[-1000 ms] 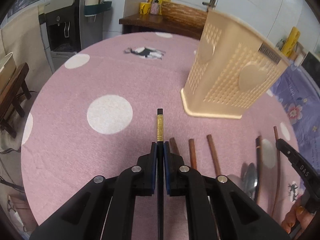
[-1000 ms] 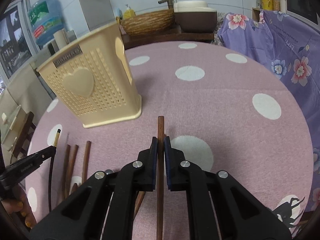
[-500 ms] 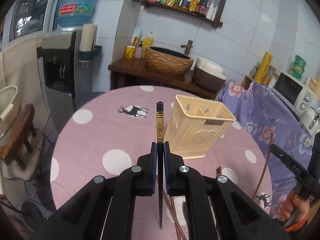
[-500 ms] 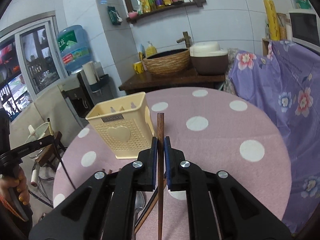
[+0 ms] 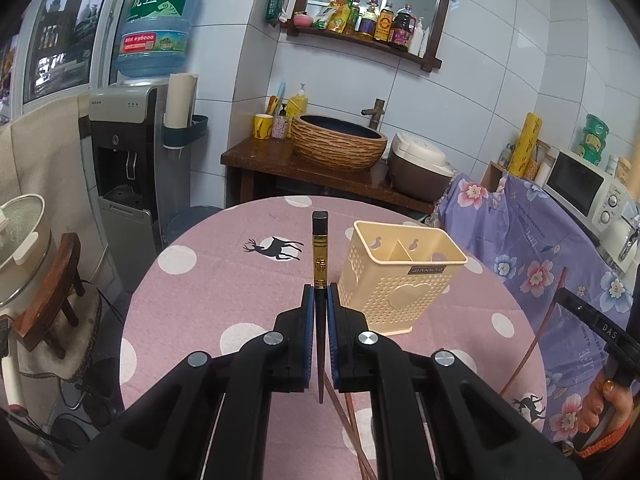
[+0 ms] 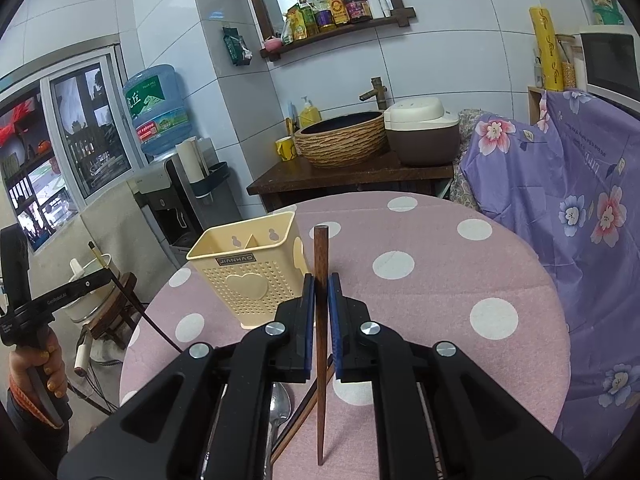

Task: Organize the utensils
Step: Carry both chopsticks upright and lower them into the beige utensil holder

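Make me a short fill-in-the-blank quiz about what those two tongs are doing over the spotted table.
1. The left tongs grip a black chopstick with a ____ band.
2. The right tongs grip a plain ____ chopstick.
3. The cream holder on the table bears a ____ shape.

Missing words: gold; brown; heart

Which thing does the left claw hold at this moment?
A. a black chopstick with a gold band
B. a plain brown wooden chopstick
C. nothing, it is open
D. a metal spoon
A: in the left wrist view the left claw is shut on the black chopstick with a gold band, raised above the table near the cream utensil holder.
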